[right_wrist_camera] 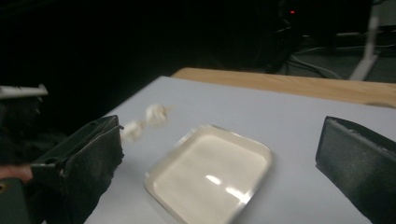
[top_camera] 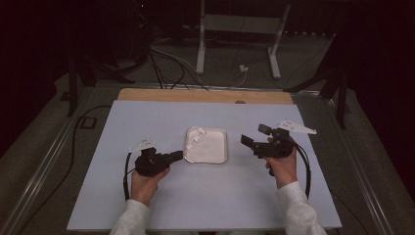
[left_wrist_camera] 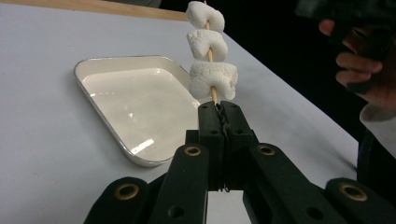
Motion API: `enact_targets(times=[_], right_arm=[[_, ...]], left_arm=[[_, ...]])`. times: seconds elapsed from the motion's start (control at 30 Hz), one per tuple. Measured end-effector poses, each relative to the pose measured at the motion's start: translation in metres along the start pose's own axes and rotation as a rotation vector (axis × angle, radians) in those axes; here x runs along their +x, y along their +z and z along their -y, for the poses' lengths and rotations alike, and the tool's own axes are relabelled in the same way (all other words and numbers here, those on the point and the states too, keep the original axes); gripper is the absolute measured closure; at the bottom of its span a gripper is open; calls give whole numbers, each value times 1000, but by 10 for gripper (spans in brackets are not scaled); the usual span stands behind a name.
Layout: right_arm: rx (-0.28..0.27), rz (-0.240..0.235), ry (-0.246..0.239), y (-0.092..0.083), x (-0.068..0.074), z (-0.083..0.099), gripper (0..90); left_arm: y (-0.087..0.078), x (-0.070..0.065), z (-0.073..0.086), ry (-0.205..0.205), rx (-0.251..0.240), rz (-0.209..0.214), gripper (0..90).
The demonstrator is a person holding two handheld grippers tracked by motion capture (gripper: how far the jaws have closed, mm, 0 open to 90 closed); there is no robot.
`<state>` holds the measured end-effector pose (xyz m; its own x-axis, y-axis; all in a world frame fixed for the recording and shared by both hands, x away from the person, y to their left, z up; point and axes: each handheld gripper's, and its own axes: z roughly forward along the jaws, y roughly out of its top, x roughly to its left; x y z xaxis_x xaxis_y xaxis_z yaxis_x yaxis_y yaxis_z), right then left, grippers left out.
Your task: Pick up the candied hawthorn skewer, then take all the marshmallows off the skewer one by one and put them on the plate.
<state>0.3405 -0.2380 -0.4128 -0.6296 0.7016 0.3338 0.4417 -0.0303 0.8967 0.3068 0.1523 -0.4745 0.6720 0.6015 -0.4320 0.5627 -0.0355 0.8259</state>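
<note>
Left gripper pinches the skewer of marshmallows above the tray; right gripper, jaws spread, likely grasps next.

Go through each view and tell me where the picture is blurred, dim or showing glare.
High view: dim, the room behind the table nearly black. Left gripper view: sharp, the marshmallows on the skewer crisp, with glare patches on the tray floor. Right gripper view: motion blur smears the marshmallows and tray rim; the background is dark.
</note>
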Motion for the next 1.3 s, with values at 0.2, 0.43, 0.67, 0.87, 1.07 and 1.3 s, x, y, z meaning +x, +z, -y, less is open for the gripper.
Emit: enact_targets(times=[0.2, 0.43, 0.67, 0.87, 1.07, 1.3], right_arm=[[25, -20, 7, 24, 10, -17, 6], [56, -52, 13, 53, 17, -25, 6], [82, -91, 44, 73, 19, -20, 7], [134, -120, 93, 85, 17, -15, 7], [197, -165, 116, 93, 18, -8, 62], [257, -228, 176, 105, 18, -1, 238]], left_arm=[[0, -2, 0, 14, -2, 8, 900], [-1, -3, 0, 19, -6, 16, 900], [0, -4, 0, 23, -9, 29, 900], [-1, -5, 0, 25, -13, 33, 900], [0, -7, -1, 25, -17, 37, 900], [1, -8, -2, 27, -22, 48, 900]])
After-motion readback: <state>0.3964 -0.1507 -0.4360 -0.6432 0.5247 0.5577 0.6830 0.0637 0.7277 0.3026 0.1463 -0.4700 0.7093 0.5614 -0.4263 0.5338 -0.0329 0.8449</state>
